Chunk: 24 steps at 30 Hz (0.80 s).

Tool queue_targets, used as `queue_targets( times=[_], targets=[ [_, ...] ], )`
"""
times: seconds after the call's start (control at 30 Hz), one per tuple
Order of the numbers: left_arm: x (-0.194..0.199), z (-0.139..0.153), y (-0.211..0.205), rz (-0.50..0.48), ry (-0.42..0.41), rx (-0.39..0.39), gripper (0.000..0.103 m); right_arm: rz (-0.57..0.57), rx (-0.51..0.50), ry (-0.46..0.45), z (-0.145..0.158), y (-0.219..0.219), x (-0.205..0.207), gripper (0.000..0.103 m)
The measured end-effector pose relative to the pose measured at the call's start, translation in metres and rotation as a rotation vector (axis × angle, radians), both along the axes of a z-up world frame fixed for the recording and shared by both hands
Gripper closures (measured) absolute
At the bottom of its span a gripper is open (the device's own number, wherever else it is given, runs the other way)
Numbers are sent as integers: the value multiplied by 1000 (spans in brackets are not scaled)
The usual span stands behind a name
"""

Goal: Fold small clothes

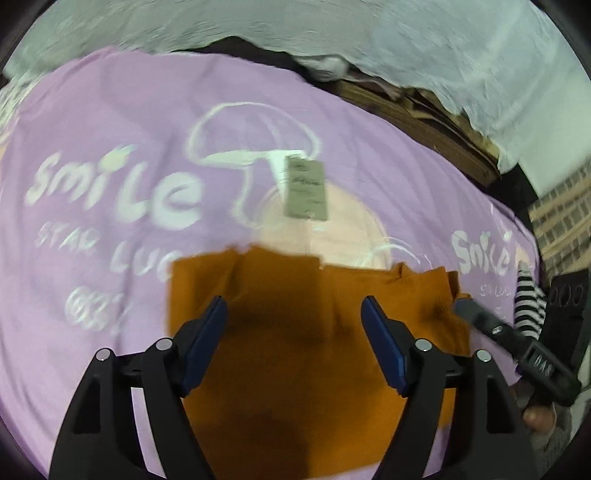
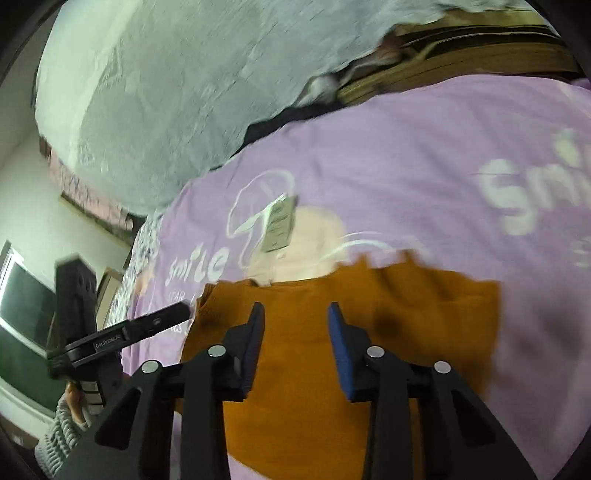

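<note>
An orange garment [image 1: 306, 332] lies spread on a purple sheet [image 1: 110, 110] printed with "Smile" and a mushroom. My left gripper [image 1: 294, 310] hovers over its middle, jaws wide open and empty. The right gripper [image 1: 476, 314] shows at the garment's right edge. In the right wrist view the orange garment [image 2: 369, 332] lies under my right gripper [image 2: 295, 317], which is open and empty. The left gripper [image 2: 162, 317] shows at the garment's left edge. A pale pink garment [image 1: 332, 229] with a grey tag [image 1: 306, 186] lies just beyond the orange one.
A striped black-and-white cloth [image 1: 530, 302] sits at the sheet's right edge. A grey-white blanket [image 1: 332, 29] is bunched along the far side. Stacked wooden boards [image 1: 424, 114] lie at the far right. A dark box [image 2: 75, 284] stands to the left.
</note>
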<state>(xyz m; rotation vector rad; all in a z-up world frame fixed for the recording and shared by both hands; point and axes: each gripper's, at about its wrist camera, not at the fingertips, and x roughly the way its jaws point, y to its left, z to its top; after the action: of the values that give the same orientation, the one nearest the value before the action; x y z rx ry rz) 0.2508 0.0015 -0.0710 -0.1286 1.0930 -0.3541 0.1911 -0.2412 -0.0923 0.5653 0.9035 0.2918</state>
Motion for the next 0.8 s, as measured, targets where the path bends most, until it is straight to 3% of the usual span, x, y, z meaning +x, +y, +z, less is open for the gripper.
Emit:
queue_targets(
  times=[0.1,0.13,0.17,0.2,0.27,0.33,0.43,0.57,0.67,0.7,0.77,0.8],
  targets=[
    [16,-25,-15,20,-18,142,28,-11,-108,68,-25,7,21,75],
    [21,-36,-16,28,-7,192,28,-22,-141,98,-37,5,26,81],
    [26,-49,-16,32,12,231,27,-33,-150,115,-45,2,28,100],
    [28,-58,-15,29,16,243,25,-49,-117,117,-51,-6,30,103],
    [23,-56,-18,18,-26,271,24,-67,-68,131,-51,-15,28,103],
    [18,-51,-22,8,-36,302,26,-79,-83,106,-39,-16,20,101],
    [1,-32,-15,15,-40,247,26,-46,-102,38,-16,-8,-4,97],
    [-33,-25,-11,5,-42,206,23,0,-160,19,-8,9,-38,97],
    [-57,-47,-16,-14,-42,281,13,32,-230,89,-31,22,-56,96],
    [-68,-55,-23,-23,-90,344,8,23,-223,70,-39,23,-61,96],
    [-77,-58,-27,-23,-163,388,5,12,-226,63,-38,24,-62,97],
    [-75,-55,-27,-12,-148,393,5,9,-238,78,-33,25,-60,97]
  ],
)
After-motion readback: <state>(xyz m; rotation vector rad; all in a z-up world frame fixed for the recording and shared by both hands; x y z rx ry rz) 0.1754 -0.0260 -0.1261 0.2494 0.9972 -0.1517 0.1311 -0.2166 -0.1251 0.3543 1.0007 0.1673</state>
